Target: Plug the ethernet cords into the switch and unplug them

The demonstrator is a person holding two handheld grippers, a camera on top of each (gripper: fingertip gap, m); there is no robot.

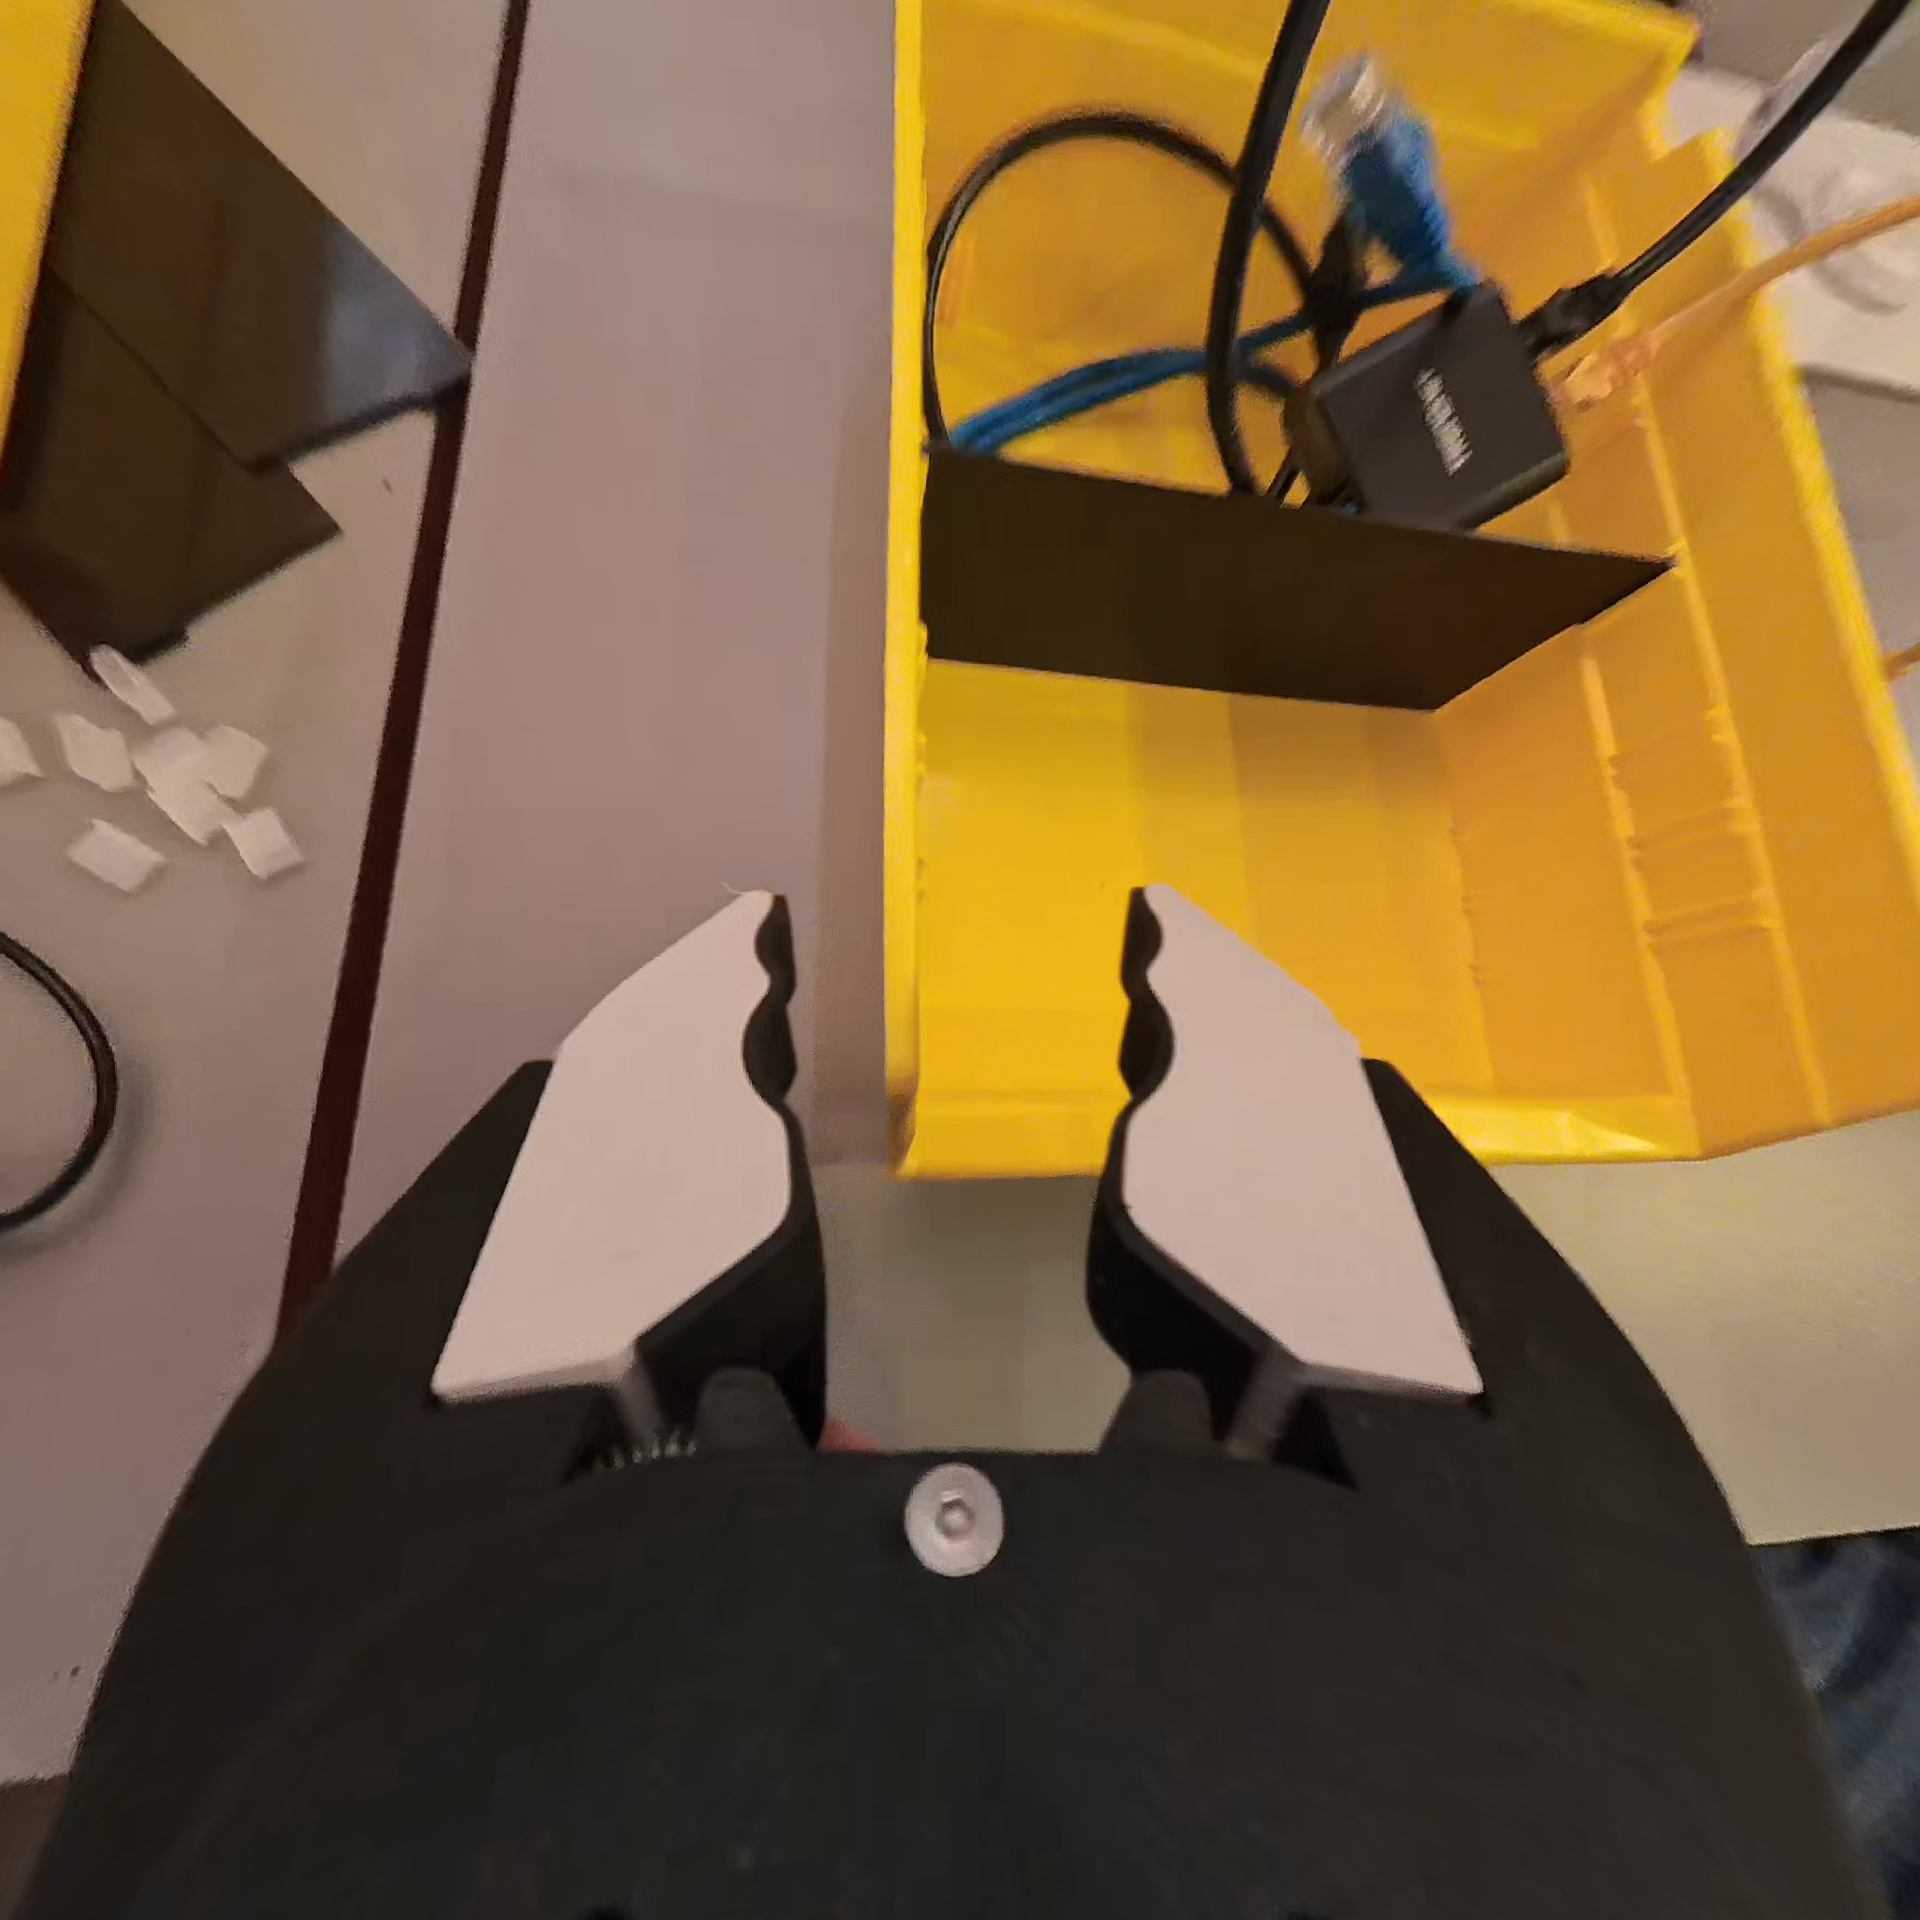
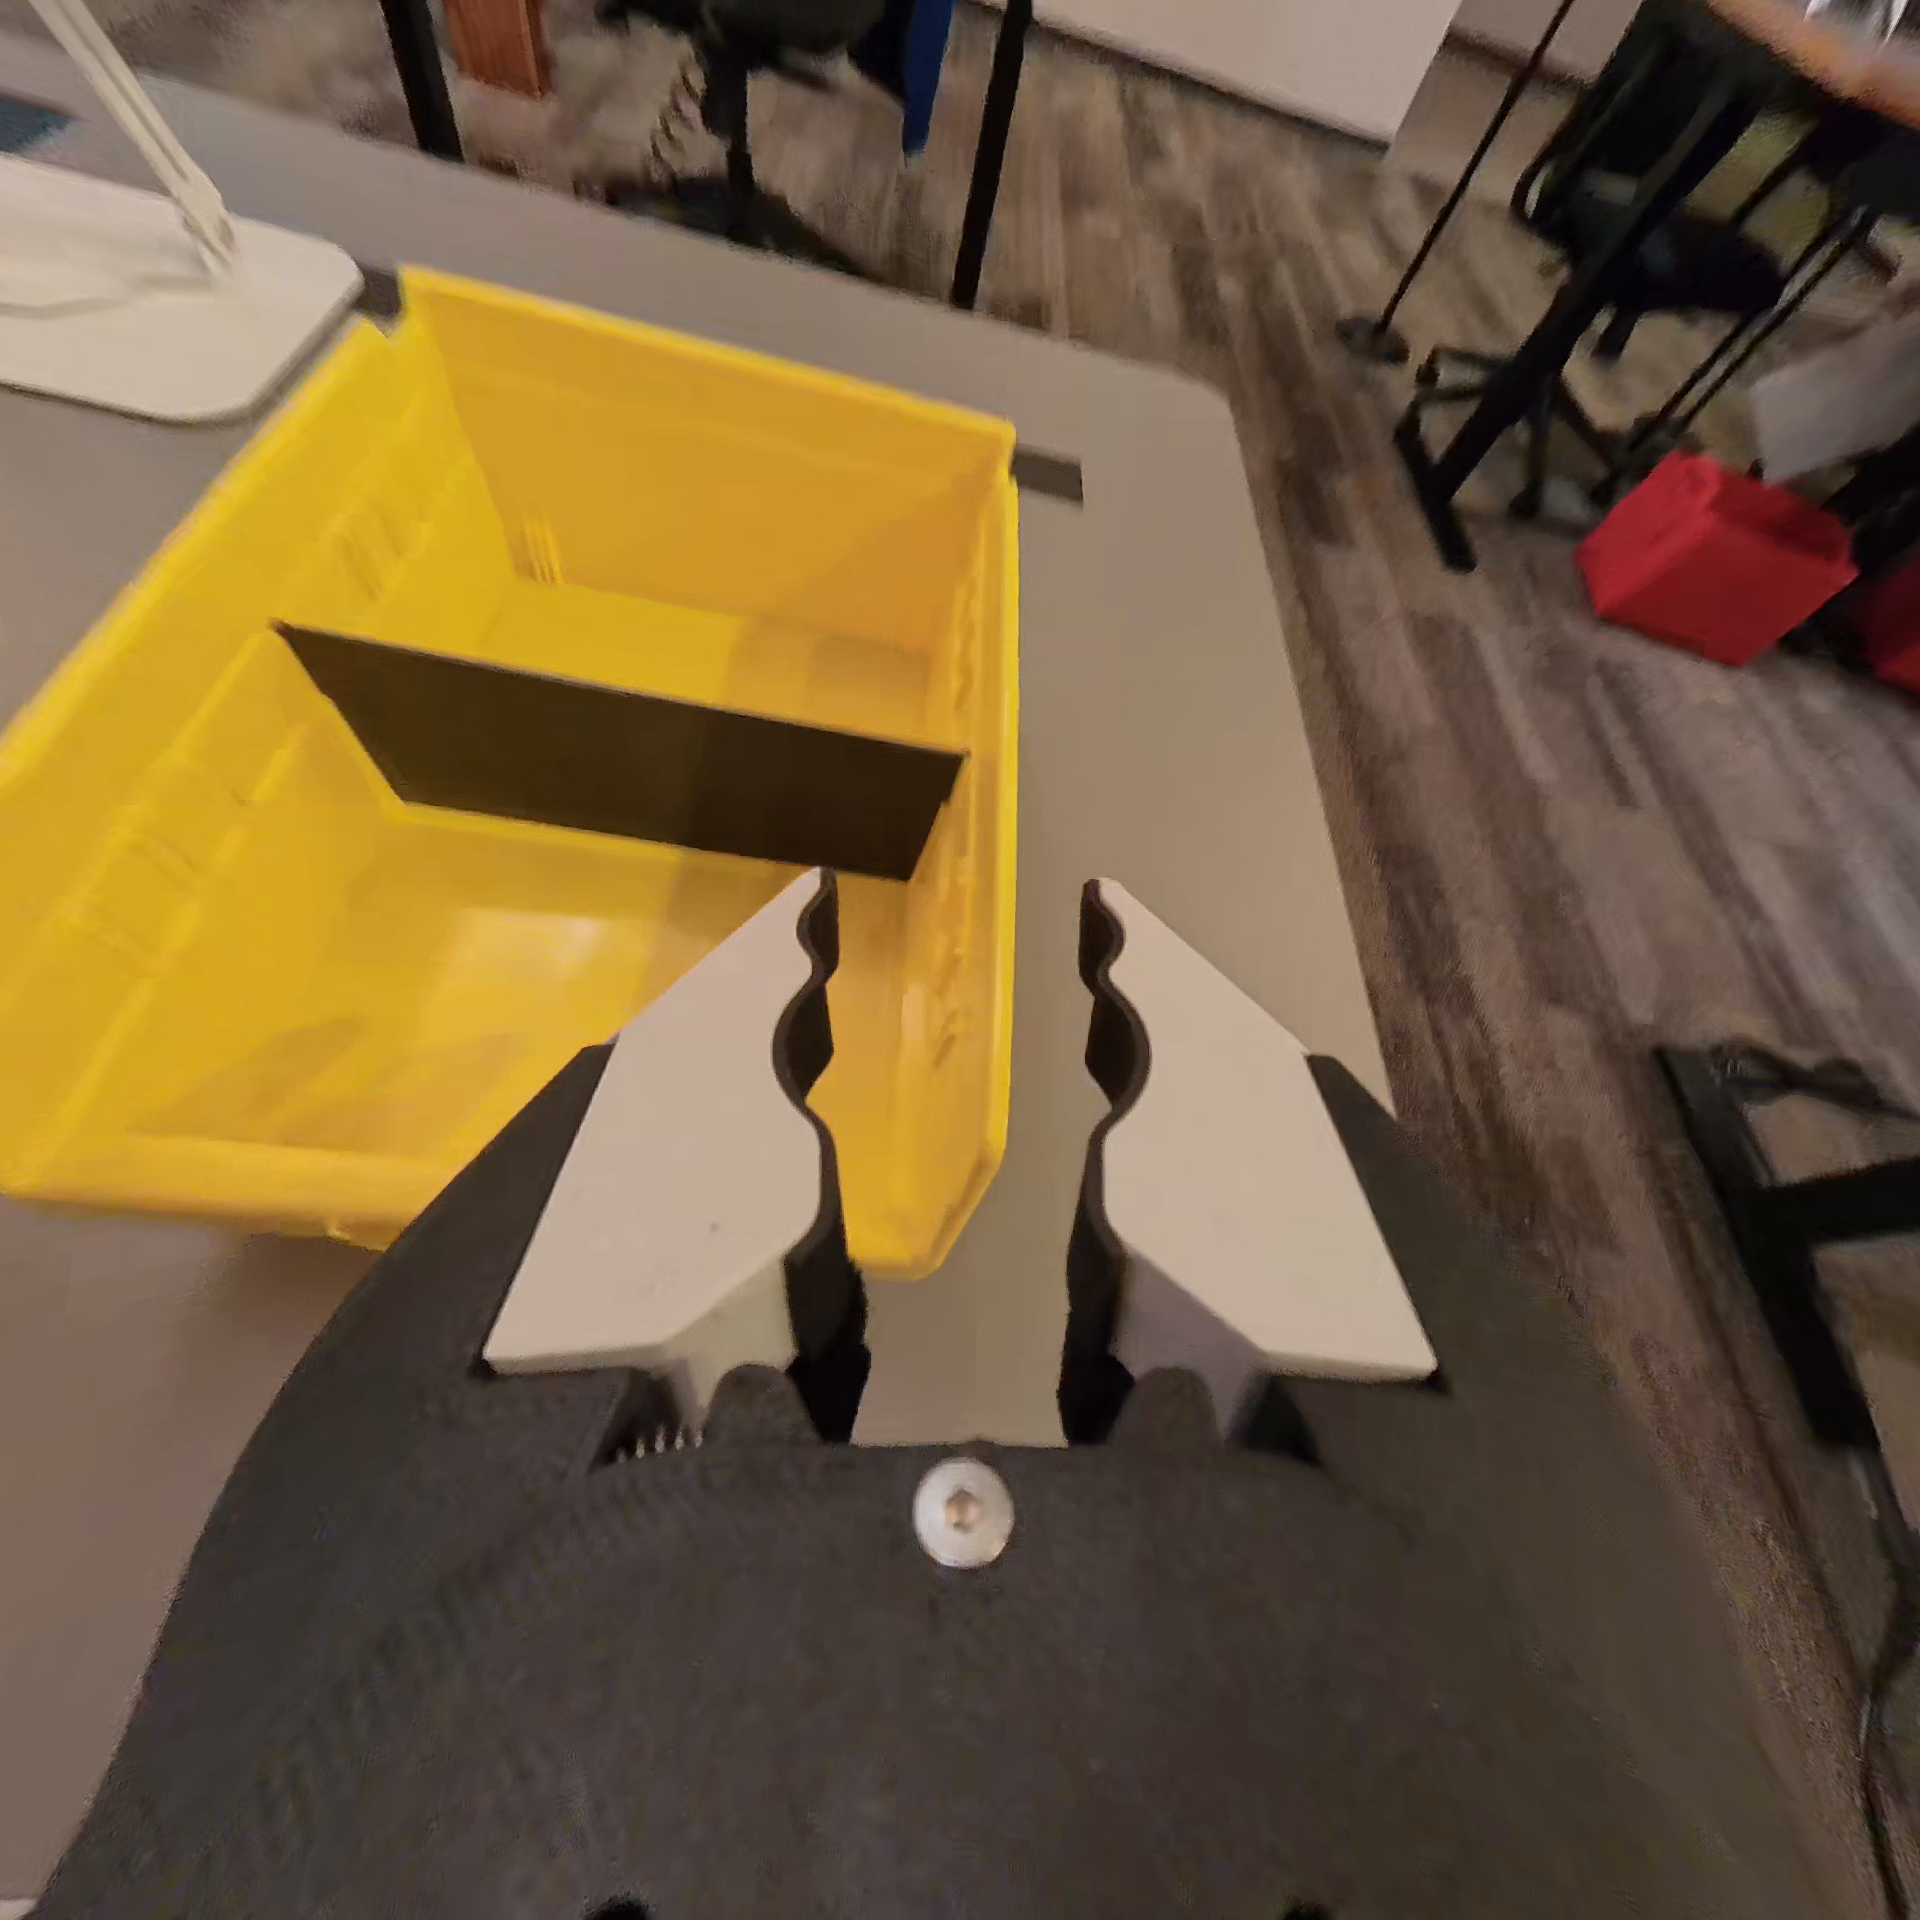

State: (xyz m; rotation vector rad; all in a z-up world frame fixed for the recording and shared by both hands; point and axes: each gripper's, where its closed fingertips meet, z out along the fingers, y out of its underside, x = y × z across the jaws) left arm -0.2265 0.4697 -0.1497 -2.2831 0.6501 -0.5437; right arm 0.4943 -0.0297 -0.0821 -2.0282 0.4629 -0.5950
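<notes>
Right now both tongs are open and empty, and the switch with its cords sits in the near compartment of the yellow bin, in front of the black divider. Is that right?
Not quite. In the left wrist view the switch and its cords lie in the far compartment of the yellow bin, behind the black divider; the near compartment is empty. The rest holds: left tongs and right tongs are open and empty.

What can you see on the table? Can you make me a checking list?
Surface: grey table, with a dark seam.
Job's things: black switch in the far section of the yellow bin, behind the black divider.
Clutter: white scraps, black sheets.
Grippers: left gripper and right gripper open, holding nothing.
Cables: blue cord, orange cord, black cords around the switch.
Surroundings: wood floor, red box, white lamp base.
</notes>
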